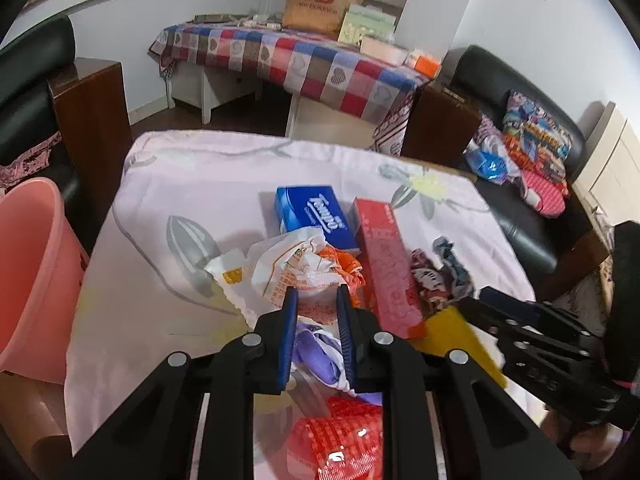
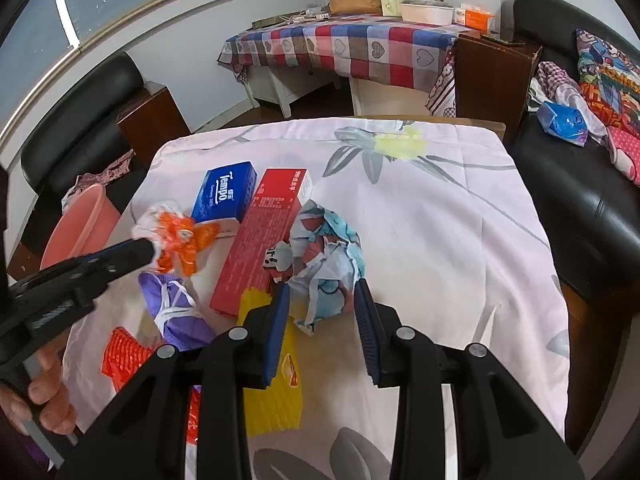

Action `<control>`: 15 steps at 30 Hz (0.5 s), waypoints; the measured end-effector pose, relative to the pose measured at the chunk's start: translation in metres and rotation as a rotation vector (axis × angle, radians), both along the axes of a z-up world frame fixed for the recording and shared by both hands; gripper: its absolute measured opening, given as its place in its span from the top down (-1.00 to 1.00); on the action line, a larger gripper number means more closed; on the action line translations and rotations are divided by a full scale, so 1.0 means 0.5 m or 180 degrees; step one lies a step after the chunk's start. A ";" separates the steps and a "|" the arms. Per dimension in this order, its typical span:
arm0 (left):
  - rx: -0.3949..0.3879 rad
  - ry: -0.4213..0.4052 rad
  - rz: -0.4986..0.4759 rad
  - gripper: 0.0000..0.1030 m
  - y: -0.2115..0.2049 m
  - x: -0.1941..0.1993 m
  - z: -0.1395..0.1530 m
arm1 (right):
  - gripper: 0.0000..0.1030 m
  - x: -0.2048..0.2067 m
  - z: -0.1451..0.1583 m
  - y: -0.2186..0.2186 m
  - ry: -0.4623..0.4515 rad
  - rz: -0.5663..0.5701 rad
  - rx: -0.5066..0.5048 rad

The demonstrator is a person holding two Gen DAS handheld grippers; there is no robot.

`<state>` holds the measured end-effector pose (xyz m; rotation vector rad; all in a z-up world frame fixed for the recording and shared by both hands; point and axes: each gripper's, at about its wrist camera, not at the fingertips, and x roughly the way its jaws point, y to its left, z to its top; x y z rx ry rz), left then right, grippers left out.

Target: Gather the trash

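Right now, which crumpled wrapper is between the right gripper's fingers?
The pale blue cartoon-print wrapper, beside the long red box. The orange-and-white one is at the left gripper instead.

On the counter point(image 2: 440, 220), spread with one flowered cloth, lie two boxes: one blue tissue box point(image 2: 224, 192) and one long red box point(image 2: 264, 240). Crumpled pieces number five: one white and orange wrapper point(image 1: 296, 268), one purple and white wad point(image 2: 176, 312), one pale blue printed wad point(image 2: 328, 272), one red packet point(image 2: 120, 352) and one yellow packet point(image 2: 276, 392). One pink bucket point(image 1: 28, 272) stands beside the counter. There are two tools: the left tool point(image 1: 318, 296) and the right tool point(image 2: 322, 292).
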<state>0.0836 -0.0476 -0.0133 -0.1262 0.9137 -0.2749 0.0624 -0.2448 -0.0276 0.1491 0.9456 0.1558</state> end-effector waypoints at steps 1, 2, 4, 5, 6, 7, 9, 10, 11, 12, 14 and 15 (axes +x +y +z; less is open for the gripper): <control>-0.0014 -0.0024 0.0006 0.64 0.003 -0.004 0.007 | 0.34 0.003 -0.002 0.000 0.0005 0.0002 0.0001; -0.0028 -0.0053 0.0017 0.64 0.007 -0.009 0.014 | 0.34 0.006 -0.004 0.001 0.0019 0.0008 0.0022; -0.0058 -0.0106 0.0022 0.64 0.012 -0.017 0.028 | 0.34 0.010 -0.008 0.003 0.0038 0.0013 0.0051; -0.0075 -0.0127 0.0018 0.64 0.013 -0.021 0.035 | 0.34 0.012 -0.010 0.004 0.0036 0.0010 0.0035; -0.0084 -0.0142 0.0011 0.64 0.012 -0.025 0.040 | 0.34 0.013 -0.013 0.005 0.0032 0.0005 0.0023; -0.0086 -0.0159 0.0000 0.64 0.011 -0.029 0.045 | 0.34 0.014 -0.016 0.006 0.0033 0.0014 0.0034; -0.0078 -0.0182 -0.0029 0.64 0.008 -0.034 0.051 | 0.34 0.014 -0.018 0.006 0.0019 0.0016 0.0039; -0.0076 -0.0188 -0.0037 0.64 0.007 -0.037 0.053 | 0.34 0.013 -0.019 0.007 0.0015 0.0019 0.0031; -0.0077 -0.0192 -0.0040 0.64 0.005 -0.039 0.054 | 0.34 0.011 -0.020 0.006 0.0009 0.0023 0.0034; -0.0084 -0.0190 -0.0048 0.64 0.003 -0.042 0.054 | 0.34 0.009 -0.021 0.006 0.0000 0.0027 0.0036; -0.0090 -0.0173 -0.0071 0.64 -0.003 -0.046 0.052 | 0.47 0.007 -0.021 0.007 -0.0021 0.0036 0.0000; -0.0092 -0.0165 -0.0080 0.64 -0.003 -0.047 0.051 | 0.51 0.005 -0.021 0.006 -0.0035 0.0042 -0.0006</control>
